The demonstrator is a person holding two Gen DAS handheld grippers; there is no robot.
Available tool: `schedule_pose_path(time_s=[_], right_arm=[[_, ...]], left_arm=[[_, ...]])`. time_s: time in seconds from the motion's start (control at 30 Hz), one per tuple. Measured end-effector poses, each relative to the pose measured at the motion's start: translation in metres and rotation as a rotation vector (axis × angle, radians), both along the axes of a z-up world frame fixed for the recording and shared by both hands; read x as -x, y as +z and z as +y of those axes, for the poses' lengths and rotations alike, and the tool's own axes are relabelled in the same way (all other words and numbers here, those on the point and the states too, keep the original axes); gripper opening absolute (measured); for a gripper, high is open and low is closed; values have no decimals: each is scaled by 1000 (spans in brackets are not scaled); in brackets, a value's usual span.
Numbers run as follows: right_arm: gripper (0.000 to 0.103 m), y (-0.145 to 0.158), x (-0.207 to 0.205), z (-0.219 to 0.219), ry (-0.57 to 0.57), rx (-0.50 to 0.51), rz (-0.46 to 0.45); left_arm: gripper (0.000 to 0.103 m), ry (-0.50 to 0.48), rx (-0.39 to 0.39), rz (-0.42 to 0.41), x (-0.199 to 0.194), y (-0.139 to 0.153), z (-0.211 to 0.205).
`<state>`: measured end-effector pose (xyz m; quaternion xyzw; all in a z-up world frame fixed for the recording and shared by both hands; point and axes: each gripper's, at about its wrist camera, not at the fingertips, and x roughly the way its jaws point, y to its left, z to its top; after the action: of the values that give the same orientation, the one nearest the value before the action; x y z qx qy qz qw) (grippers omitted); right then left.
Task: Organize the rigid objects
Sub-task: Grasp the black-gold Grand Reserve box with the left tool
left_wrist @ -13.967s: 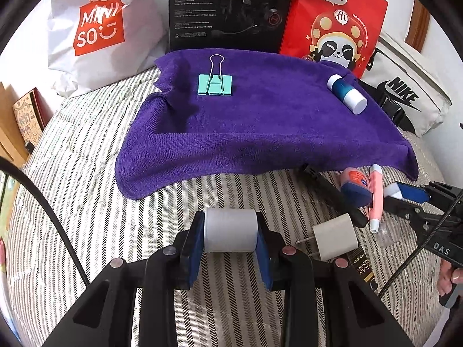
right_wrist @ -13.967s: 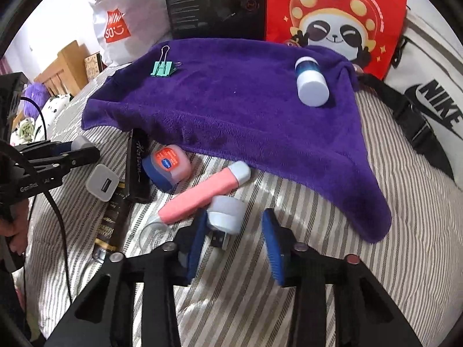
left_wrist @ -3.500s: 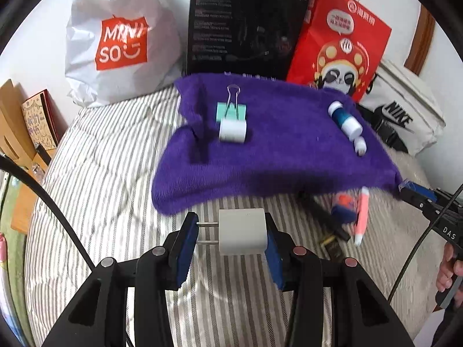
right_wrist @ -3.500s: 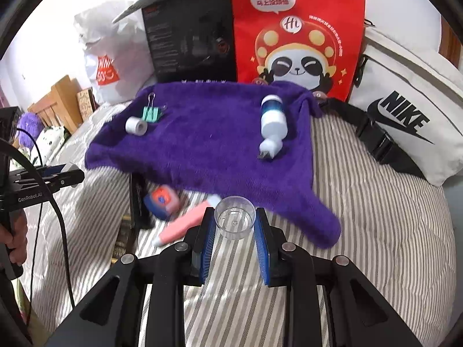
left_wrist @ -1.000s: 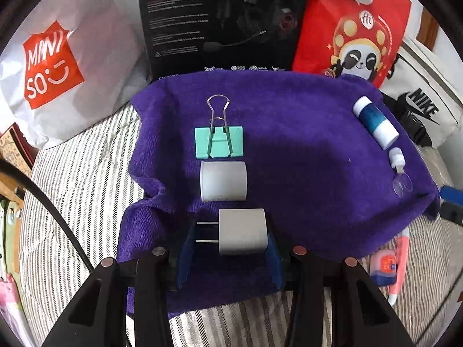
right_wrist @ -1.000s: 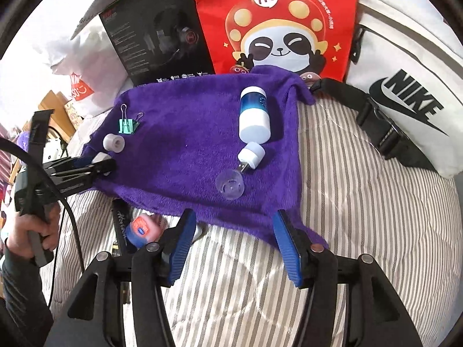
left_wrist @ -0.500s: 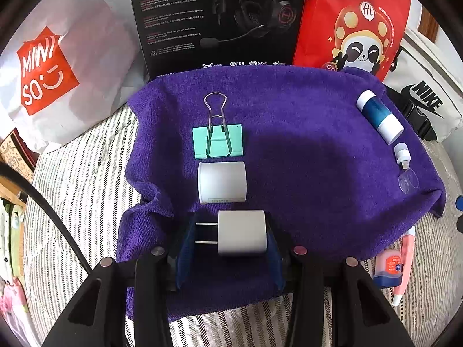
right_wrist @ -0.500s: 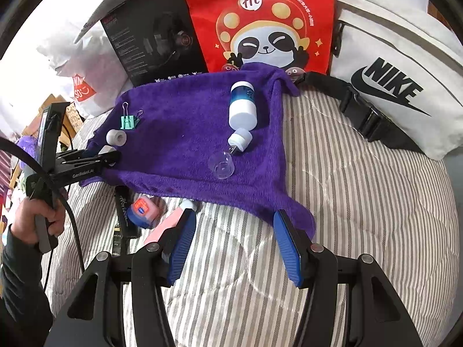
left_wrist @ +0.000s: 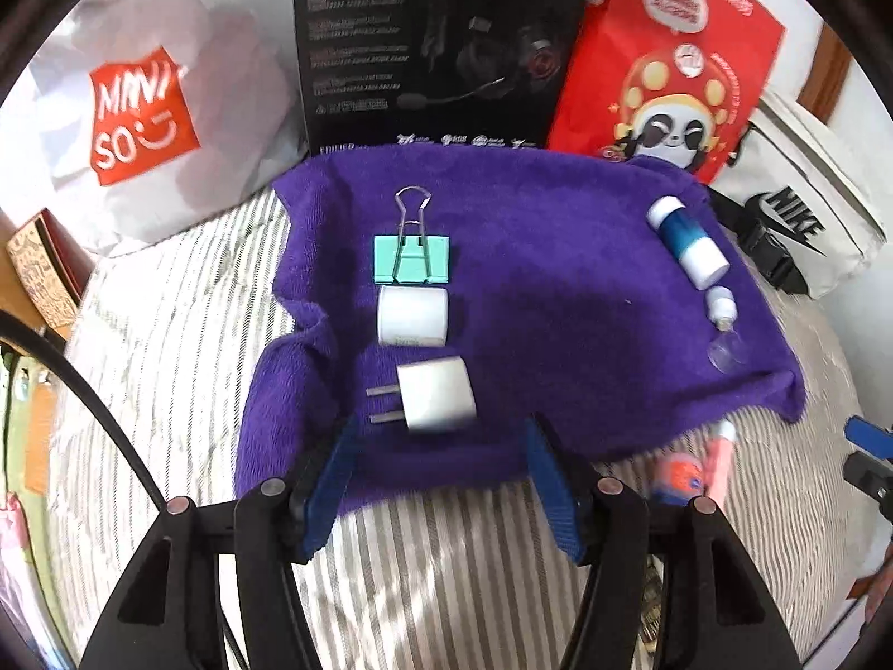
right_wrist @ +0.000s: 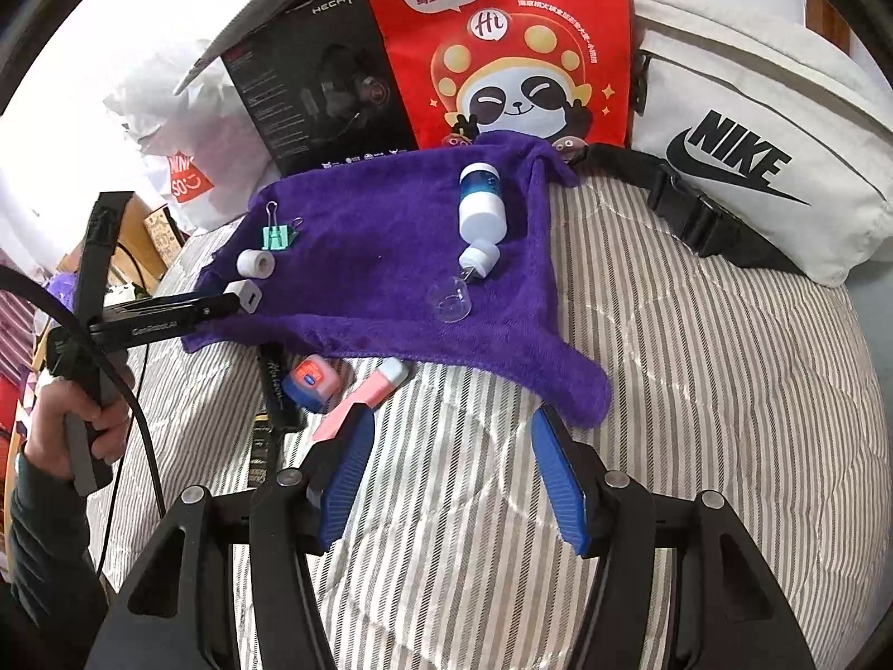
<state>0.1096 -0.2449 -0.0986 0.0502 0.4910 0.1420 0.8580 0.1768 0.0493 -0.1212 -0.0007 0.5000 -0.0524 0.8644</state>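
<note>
**A:** From your left wrist view, what lies ahead?

**B:** Your left gripper [left_wrist: 441,480] has its jaws spread apart and holds nothing. The white charger plug [left_wrist: 435,396] lies just beyond them on the purple towel [left_wrist: 558,301], untouched by either blue pad, its two prongs pointing left. Past it, in a line running away from you, sit a white tape roll [left_wrist: 413,316] and a mint binder clip [left_wrist: 412,258]. Nothing is left here for this hand to grasp.

**A:** And from the right wrist view?

**B:** Your right gripper [right_wrist: 449,474] hovers over the striped bed [right_wrist: 697,391], jaws wide apart and empty. The pink tube [right_wrist: 365,393] lies off the towel, just ahead and left of the jaws, its long axis slanting from the left jaw up to the right. It is slim, with a pale cap at the far end. A small orange-and-blue jar [right_wrist: 311,381] rests beside it. Your right hand is the nearer one, I judge.
</note>
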Motion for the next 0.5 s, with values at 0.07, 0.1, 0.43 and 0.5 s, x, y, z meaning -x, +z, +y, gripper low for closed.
schedule_pose_path(time_s=[0.07, 0.1, 0.43, 0.5], right_arm=[[58, 0, 4, 0, 0, -2, -2], [58, 1, 6, 0, 0, -3, -4], [58, 5, 25, -24, -56, 43, -25], [58, 6, 28, -31, -71, 39, -25]], left_arm=[[60, -29, -8, 4, 13, 5, -8], [60, -38, -11, 6, 16, 6, -11], [61, -102, 65, 51, 65, -13, -58], [61, -111, 59, 62, 69, -20, -67]])
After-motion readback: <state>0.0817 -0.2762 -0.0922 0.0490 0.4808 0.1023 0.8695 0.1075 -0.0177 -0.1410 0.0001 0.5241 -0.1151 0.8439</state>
